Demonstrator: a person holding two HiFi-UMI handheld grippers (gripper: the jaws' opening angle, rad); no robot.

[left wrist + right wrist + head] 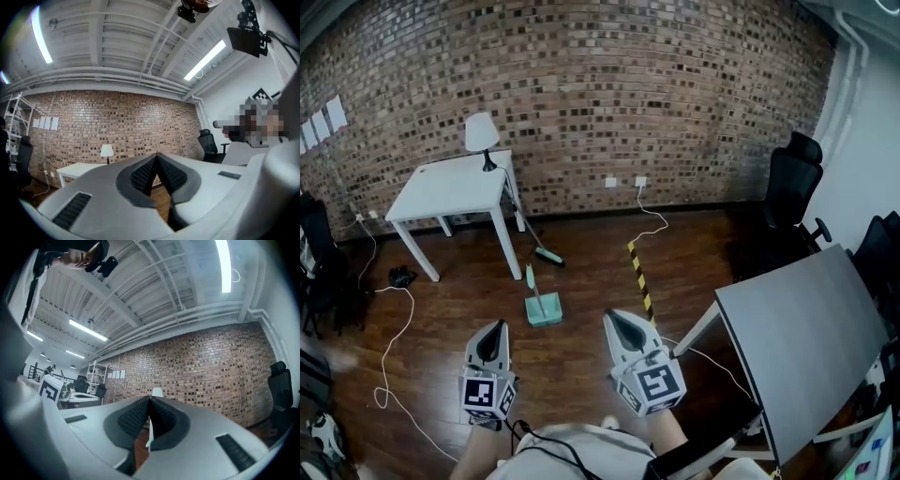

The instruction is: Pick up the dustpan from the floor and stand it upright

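Left gripper was clamped right shut, pads tip to tip, with nothing in them. Right gripper was the same story: its tips met at the front and it had hold of nothing. In the gap below its tips there was a slice of wood floor and a thin pale strip with a teal end, too slim to name for sure.

Both grippers were up off the floor, side by side and apart, pointing roughly level at the brick wall.

Just ahead of the tips, between the two lines of aim, the teal dustpan sat on the floor, clear of both grippers. Its handle ran away from them. Whether it stood up or lay flat, the head view did not settle.

Past the dustpan a broom leaned on the white table, off to the left gripper's side, and a lamp stood on that table. A yellow-and-black tape strip ran along the floor ahead of the right gripper. A grey table was out to that gripper's right, with a black chair beyond it.
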